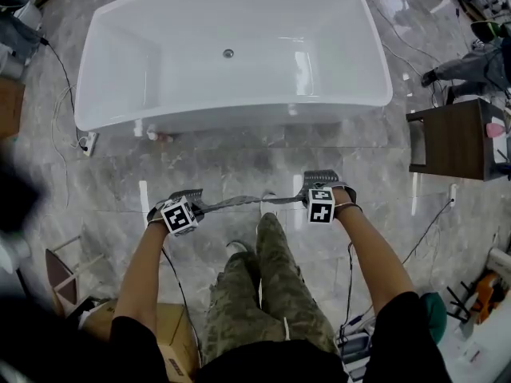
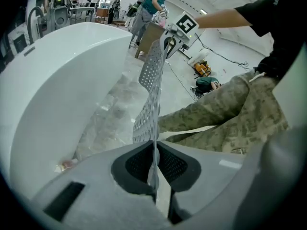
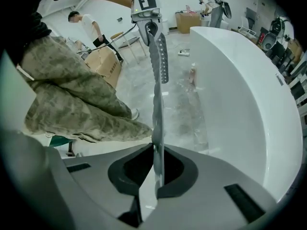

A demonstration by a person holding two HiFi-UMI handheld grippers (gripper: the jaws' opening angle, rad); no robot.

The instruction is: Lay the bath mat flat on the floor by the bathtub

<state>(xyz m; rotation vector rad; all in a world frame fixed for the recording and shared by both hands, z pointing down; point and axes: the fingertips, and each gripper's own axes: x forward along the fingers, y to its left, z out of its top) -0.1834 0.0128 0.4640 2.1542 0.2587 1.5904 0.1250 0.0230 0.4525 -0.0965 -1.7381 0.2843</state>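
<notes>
A grey perforated bath mat (image 1: 255,202) hangs stretched edge-on between my two grippers, over the marble floor in front of the white bathtub (image 1: 231,50). My left gripper (image 1: 192,200) is shut on the mat's left end, and the mat (image 2: 149,85) runs away from its jaws toward the other gripper. My right gripper (image 1: 313,190) is shut on the right end; the mat (image 3: 157,80) stands as a thin vertical strip between its jaws. The tub (image 2: 53,85) lies to the left in the left gripper view, and the same tub (image 3: 244,95) lies to the right in the right gripper view.
A dark wooden cabinet (image 1: 455,138) stands right of the tub. Cables trail over the floor at left and right. A cardboard box (image 1: 172,337) and a stool (image 1: 68,274) sit behind me at lower left. My camouflage trouser legs (image 1: 267,286) are below the mat. People stand in the background.
</notes>
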